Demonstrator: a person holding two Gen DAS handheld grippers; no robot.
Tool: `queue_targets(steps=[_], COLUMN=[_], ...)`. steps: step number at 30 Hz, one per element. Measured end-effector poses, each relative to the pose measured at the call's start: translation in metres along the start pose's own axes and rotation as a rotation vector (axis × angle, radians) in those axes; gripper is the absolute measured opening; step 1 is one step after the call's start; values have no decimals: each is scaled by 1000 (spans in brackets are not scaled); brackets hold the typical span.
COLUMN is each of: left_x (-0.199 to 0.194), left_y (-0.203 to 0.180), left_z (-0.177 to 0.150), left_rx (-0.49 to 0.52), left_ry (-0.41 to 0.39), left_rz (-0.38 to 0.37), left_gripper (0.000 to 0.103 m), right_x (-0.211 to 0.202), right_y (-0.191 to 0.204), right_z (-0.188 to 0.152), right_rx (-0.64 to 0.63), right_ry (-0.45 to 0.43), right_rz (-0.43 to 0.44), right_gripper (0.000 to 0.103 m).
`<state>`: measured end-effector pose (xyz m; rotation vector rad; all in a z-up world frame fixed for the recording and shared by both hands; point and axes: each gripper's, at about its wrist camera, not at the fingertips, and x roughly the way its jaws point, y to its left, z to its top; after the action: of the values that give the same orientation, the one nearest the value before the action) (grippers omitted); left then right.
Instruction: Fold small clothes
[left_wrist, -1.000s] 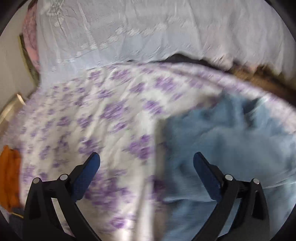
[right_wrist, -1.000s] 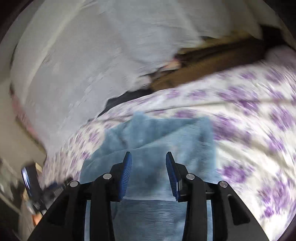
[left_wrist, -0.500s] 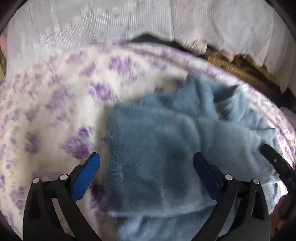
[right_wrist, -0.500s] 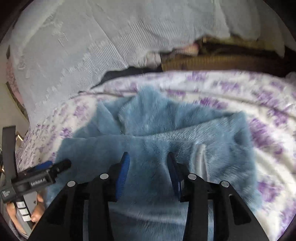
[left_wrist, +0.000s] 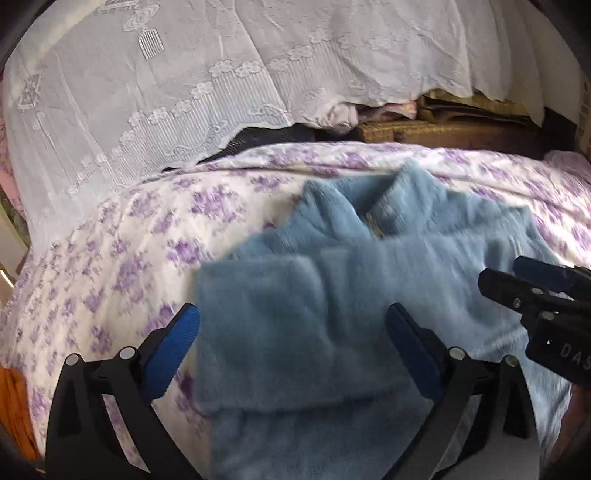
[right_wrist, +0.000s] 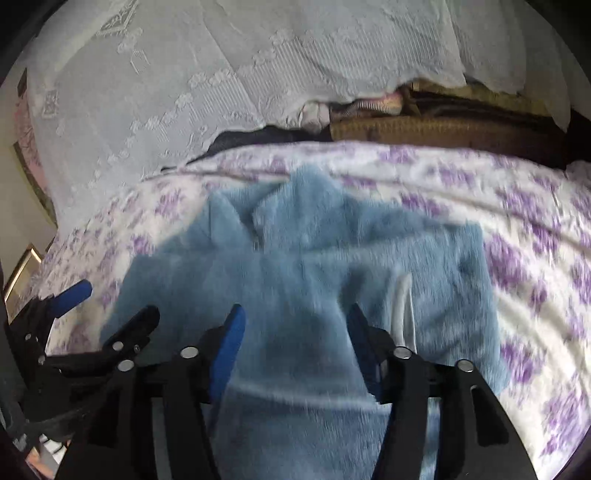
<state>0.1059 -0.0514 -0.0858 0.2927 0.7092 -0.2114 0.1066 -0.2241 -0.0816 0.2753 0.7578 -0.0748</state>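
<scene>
Both sets of jaws stand apart with nothing pinched between them. Your left gripper (left_wrist: 291, 354) is spread wide over the near-left part of the blue fleece garment (left_wrist: 369, 295), its pads clear of the pile, so it looks free to choose a new edge. Your right gripper (right_wrist: 295, 343) has just been opening: fleece lies between its jaws, but the pads are not pressing on it, which reads as a fold laid down and let go.

You have the garment on the bed, on the purple-flowered cover (left_wrist: 122, 258), roughly midway across and well short of the far edge, where the white lace cloth (left_wrist: 184, 92) hangs. Its collar (left_wrist: 380, 206) points to that far edge, and the hem end comes toward you, so the long axis runs from near to far. A flap is folded across the body on the left side. At the right edge of the garment a pale strip (right_wrist: 402, 310) shows, perhaps a label; too blurred to tell.
</scene>
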Motion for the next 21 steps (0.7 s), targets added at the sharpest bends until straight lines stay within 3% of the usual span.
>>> queue_targets(steps=[2,4,5,8,13,15,18,21], left_x=[23,73,84,74,38,32,48,37], left_y=[3,2,3,5,8,14,7,10], left_z=[2,-4,-7,-3,-10,-13,-25,-30], left_rx=[-30,-49,-77,-81,-86,-107,-75,-88], left_ry=[56,187,207,171,51,61,180,154], left_rz=[-13,-34,-68,-63,-22,-70,-93,-65], left_gripper=[98,99,99,99,99,99,99,99], right_x=[16,51,67,54,6,2,25,16], right_y=[1,-5,-8,6,1,-3,-9,-10], right_z=[10,12,7,4,-9,-16,-29,-30], right_rx=[9,25,5,-65,-34,-30,-40,-31], right_ry=[17,81,92,17,-86,-64,57,24], right_rz=[-13,-48,-59,-104,-61,-83,-82,-68], right_gripper=[64,70,71,73,74,78,82,82])
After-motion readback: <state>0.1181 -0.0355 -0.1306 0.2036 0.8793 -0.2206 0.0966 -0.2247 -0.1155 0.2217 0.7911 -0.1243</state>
